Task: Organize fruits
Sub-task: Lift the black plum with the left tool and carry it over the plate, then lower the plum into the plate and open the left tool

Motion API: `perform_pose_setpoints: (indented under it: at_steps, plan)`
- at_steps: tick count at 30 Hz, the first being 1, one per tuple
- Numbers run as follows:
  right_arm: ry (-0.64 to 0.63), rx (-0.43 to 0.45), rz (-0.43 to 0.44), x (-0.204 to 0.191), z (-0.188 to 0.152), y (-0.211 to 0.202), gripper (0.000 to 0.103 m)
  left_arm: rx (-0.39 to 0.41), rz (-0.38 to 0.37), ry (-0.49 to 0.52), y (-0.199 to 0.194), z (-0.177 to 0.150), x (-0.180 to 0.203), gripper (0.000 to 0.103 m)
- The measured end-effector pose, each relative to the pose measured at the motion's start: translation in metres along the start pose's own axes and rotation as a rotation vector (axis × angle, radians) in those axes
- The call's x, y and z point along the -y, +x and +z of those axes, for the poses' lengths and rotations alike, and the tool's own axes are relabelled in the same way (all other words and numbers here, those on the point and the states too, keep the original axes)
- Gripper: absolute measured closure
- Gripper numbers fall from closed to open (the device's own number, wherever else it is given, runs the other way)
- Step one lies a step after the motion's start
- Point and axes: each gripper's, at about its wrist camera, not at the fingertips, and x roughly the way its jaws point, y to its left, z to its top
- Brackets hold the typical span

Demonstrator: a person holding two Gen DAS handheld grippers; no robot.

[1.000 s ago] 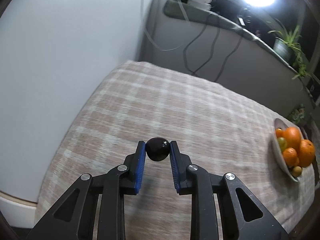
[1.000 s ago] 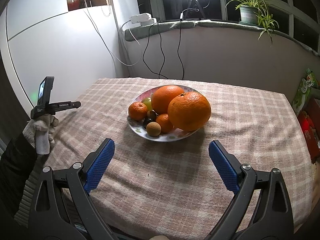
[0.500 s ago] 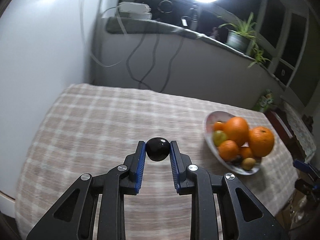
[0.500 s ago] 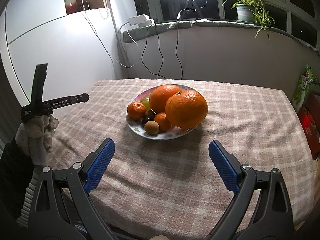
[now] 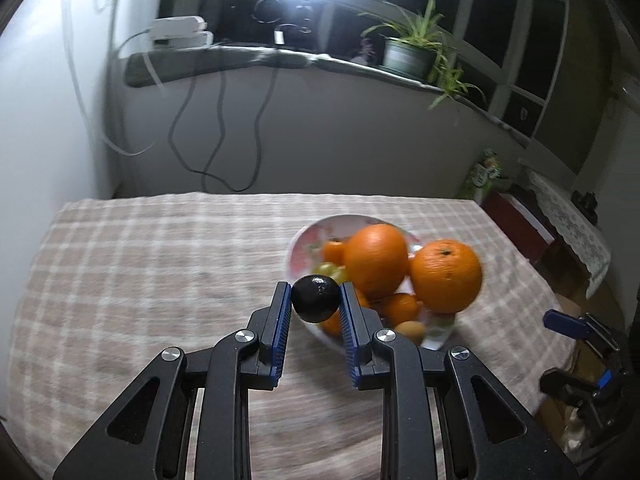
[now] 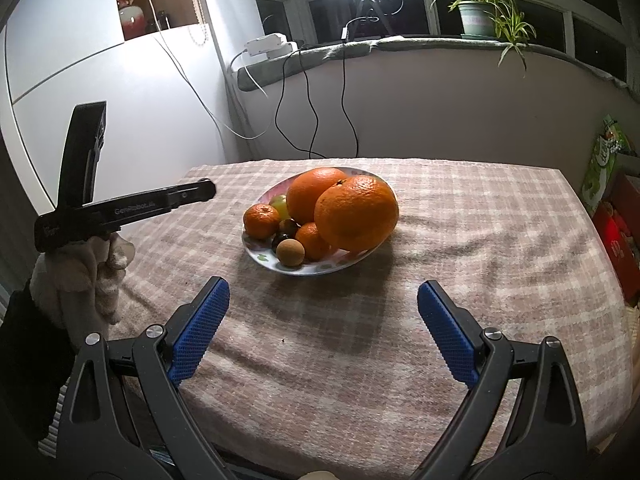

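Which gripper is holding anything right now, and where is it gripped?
Left gripper pinches a small dark fruit by its sides, at the fingertips. Right gripper is open, empty.

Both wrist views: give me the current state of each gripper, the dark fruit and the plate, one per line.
left gripper: shut on the dark fruit, held above the table.
dark fruit: pinched between the blue pads, not on the plate.
right gripper: open, empty, over the tablecloth.
plate: upright on the tablecloth, piled with oranges and small fruits.
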Motion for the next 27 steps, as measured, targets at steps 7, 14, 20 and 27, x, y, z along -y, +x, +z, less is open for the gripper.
perform_pose_setpoints:
  at_steps: [7, 14, 20, 27]
  plan:
    - [0.018, 0.0, -0.004, 0.005, -0.002, -0.001, 0.006, -0.018, -0.04, 0.04, 0.014, 0.007, 0.028, 0.081]
    - [0.037, 0.0, -0.008, 0.011, -0.002, -0.001, 0.006, -0.035, -0.052, 0.052, 0.024, 0.008, 0.039, 0.08]
    - [0.04, -0.001, -0.007, 0.011, -0.003, -0.002, 0.006, -0.029, -0.054, 0.063, 0.023, 0.009, 0.043, 0.068]
    - [0.037, -0.001, -0.007, 0.01, -0.003, -0.001, 0.006, -0.016, -0.055, 0.065, 0.016, 0.009, 0.046, 0.06]
